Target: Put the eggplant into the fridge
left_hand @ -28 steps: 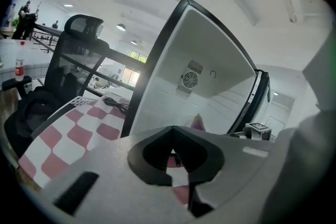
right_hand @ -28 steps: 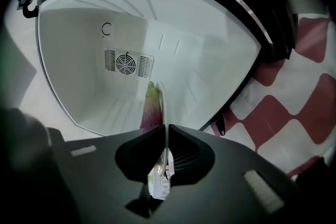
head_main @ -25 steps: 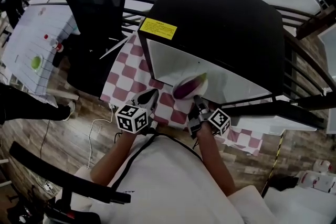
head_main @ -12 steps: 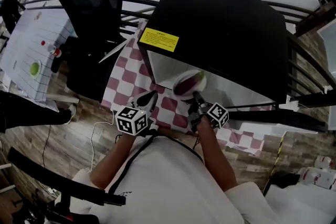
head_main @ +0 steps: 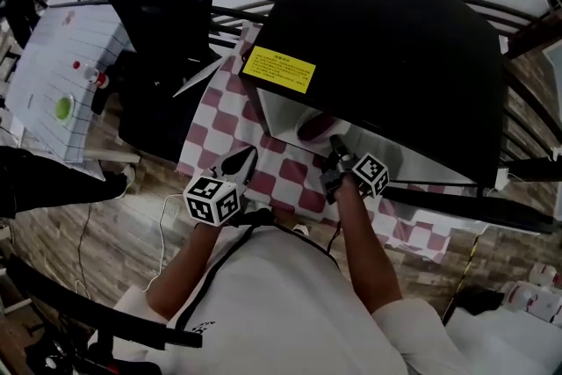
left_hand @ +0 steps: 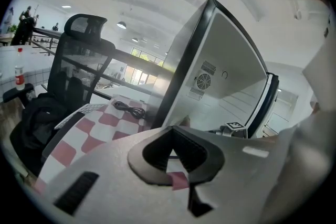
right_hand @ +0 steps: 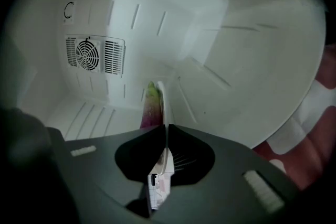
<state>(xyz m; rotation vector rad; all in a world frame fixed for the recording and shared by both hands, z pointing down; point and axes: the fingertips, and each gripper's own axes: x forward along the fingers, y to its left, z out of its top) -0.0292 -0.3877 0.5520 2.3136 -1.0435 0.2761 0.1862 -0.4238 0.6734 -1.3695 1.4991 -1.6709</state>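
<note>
Eggplant (right_hand: 150, 106) pinched in right claw (right_hand: 165, 127), inside fridge (right_hand: 247, 50).

White shirt (head_main: 290, 303), black cable (head_main: 219, 266)

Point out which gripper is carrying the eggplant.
The right gripper: it is shut on the eggplant, holding it inside the fridge. The left gripper is shut on nothing, over the checkered cloth.
</note>
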